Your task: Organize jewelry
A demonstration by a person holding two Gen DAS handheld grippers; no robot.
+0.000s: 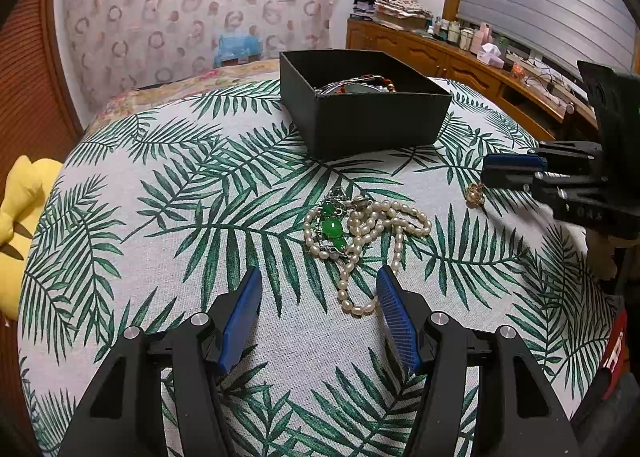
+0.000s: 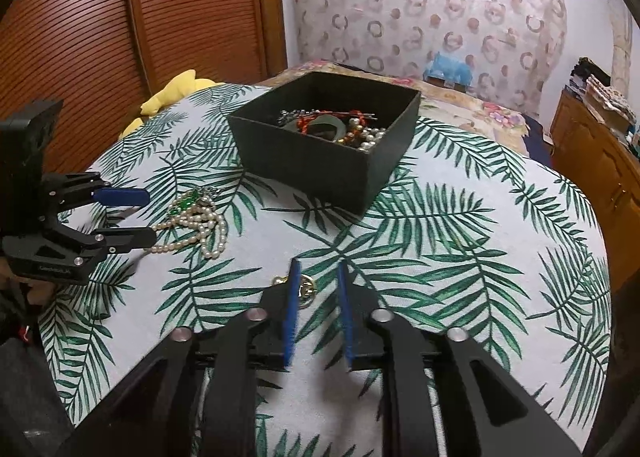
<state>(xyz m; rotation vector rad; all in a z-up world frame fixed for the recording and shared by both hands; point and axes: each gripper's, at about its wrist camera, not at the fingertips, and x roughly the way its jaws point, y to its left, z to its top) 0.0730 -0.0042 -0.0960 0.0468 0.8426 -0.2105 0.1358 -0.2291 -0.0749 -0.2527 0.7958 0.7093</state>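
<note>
Pearl necklace (image 1: 368, 233) tangled with green-stone pendant (image 1: 332, 227) on leaf-print table (image 1: 160, 185), before black box (image 1: 360, 113). Left tongs (image 1: 320, 277) spread just short of pearls. Right tongs (image 2: 318, 269) spread around gold brooch (image 2: 306, 289).

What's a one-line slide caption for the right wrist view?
Right gripper open around a small gold piece on the leaf-print cloth, black box ahead.
</note>
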